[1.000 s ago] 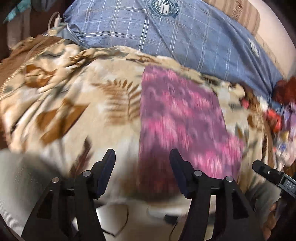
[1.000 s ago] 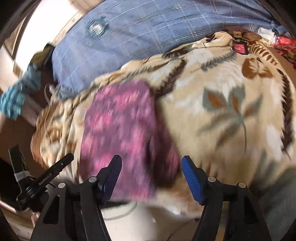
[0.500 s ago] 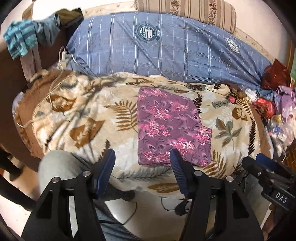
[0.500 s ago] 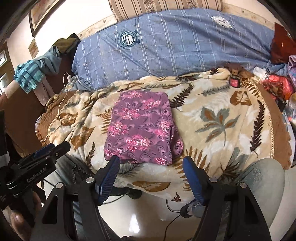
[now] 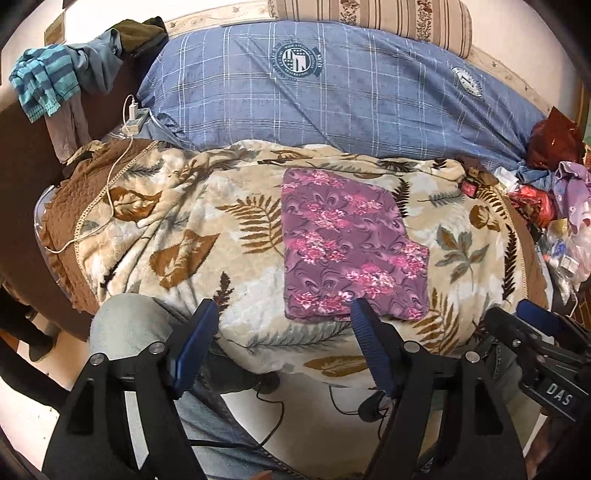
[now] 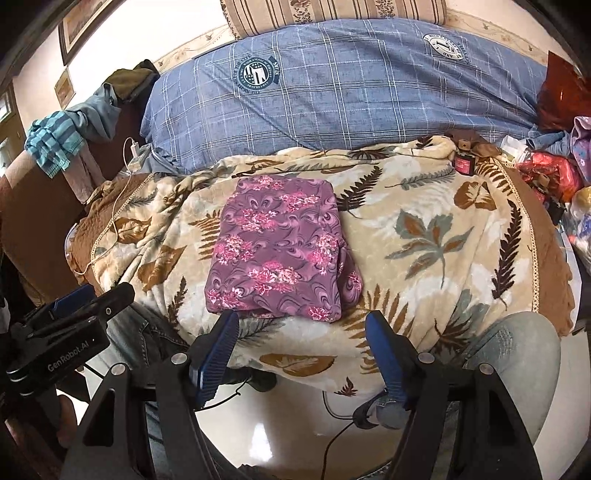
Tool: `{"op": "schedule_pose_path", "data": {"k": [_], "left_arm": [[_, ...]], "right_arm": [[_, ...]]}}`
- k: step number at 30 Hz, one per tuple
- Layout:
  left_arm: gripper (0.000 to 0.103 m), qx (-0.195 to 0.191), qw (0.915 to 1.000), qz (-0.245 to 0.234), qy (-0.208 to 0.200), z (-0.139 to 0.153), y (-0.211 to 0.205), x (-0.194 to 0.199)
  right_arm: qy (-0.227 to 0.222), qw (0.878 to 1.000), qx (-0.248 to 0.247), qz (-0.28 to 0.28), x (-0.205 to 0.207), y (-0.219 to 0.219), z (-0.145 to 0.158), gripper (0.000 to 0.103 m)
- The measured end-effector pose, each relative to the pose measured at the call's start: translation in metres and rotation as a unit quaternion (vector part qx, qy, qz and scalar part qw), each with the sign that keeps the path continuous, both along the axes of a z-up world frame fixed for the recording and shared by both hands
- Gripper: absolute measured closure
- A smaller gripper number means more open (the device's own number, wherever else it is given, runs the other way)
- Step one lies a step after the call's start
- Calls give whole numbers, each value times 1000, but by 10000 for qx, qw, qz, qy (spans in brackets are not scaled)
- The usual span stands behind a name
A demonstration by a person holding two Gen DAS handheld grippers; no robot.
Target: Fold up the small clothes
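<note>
Purple cloth printed with pink flowers, folded into a flat rectangle (image 5: 351,247) (image 6: 280,254), lies on the cream fleece blanket with brown leaf and fern motifs (image 5: 207,236) (image 6: 424,236), just beyond your fingertips and touched by neither tool. Its lower layers are hidden; only a narrow flap peeks out along its right edge, and you cannot tell what kind of garment it is. Your left gripper (image 5: 282,339) hangs with its blue ribbed pads spread wide and nothing between them; your right gripper (image 6: 301,349) is the same, jaws parted and empty, held over the blanket's near edge. Behind the blanket sits a blue checked cushion with round crests (image 5: 332,92) (image 6: 351,85), and above it a striped beige bolster (image 5: 373,16), cut off by the frame. A white charger cable (image 5: 110,177) trails over the brown quilted edge at left. Crumpled clothes and shiny wrappers (image 5: 550,206) crowd the right side, too jumbled to sort out. Pale glossy floor (image 6: 280,424) shows below, with your jeans-clad knees (image 6: 517,354) at the sides.
</note>
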State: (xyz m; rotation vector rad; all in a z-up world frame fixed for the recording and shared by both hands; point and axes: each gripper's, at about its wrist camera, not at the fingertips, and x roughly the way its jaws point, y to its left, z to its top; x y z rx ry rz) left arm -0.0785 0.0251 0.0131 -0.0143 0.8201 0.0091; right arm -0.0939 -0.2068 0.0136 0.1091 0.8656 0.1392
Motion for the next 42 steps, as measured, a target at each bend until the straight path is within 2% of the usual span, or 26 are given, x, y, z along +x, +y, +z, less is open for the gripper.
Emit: {"op": "schedule_pose_path", "data": {"k": [3, 37, 42], "left_arm": [[29, 108, 9999, 16, -21, 0, -2, 1], [29, 204, 9998, -12, -11, -3, -6, 6], [29, 448, 9989, -43, -144, -6, -11, 6]], "right_arm": [[20, 10000, 10, 7, 1, 0, -1, 30], [26, 9999, -102, -1, 4, -2, -2, 30], [57, 9999, -115, -2, 7, -3, -4, 30]]}}
